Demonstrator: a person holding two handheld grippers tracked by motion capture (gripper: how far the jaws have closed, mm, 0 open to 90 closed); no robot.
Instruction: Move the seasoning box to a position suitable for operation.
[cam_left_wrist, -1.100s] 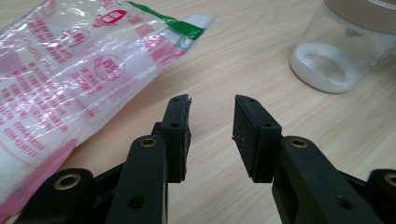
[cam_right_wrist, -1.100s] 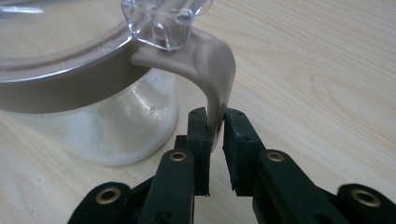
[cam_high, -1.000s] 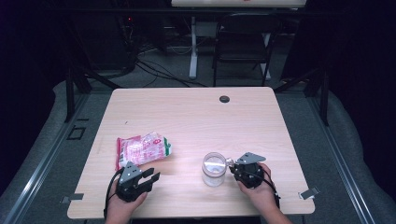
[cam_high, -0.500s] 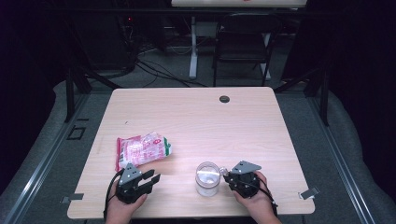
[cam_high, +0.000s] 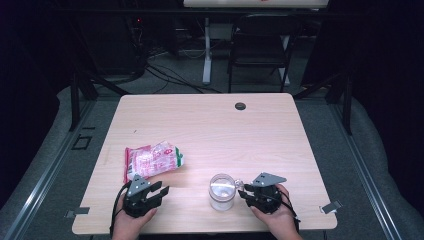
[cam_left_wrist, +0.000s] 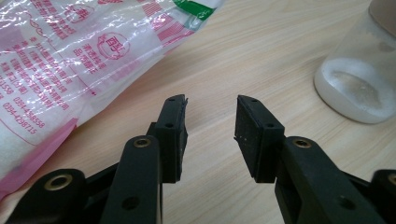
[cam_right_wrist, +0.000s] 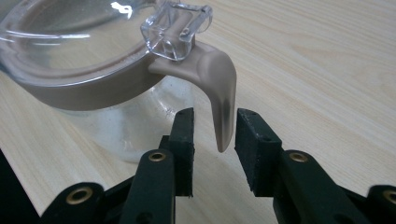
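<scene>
Since the earlier frames the jar (cam_high: 222, 191) has come nearer the table's near edge and a little to the left, the right gripper (cam_high: 248, 192) coming with it; the left gripper (cam_high: 159, 192) and the bag (cam_high: 152, 160) lie as they did.

We note the jar standing upright on the table (cam_high: 210, 125), near the front edge, between the two grippers. Its lid (cam_right_wrist: 70, 51) is seated, with the clear latch (cam_right_wrist: 175, 28) and the tan tab (cam_right_wrist: 219, 93) hanging down its side. A white powder (cam_left_wrist: 357, 91) lies in the bottom.

Progress, as we judge it: the jar is brought within working reach; the lid is not yet opened, and the bag is untouched. Opening and filling would remain.

Right gripper: jaws have just been opening, now partly spread, with the tab hanging between them. A gap shows on each side of the tab; we read no grip.

Left gripper: jaws moderately apart, nothing between them, over bare table just beside the bag's near edge.
</scene>
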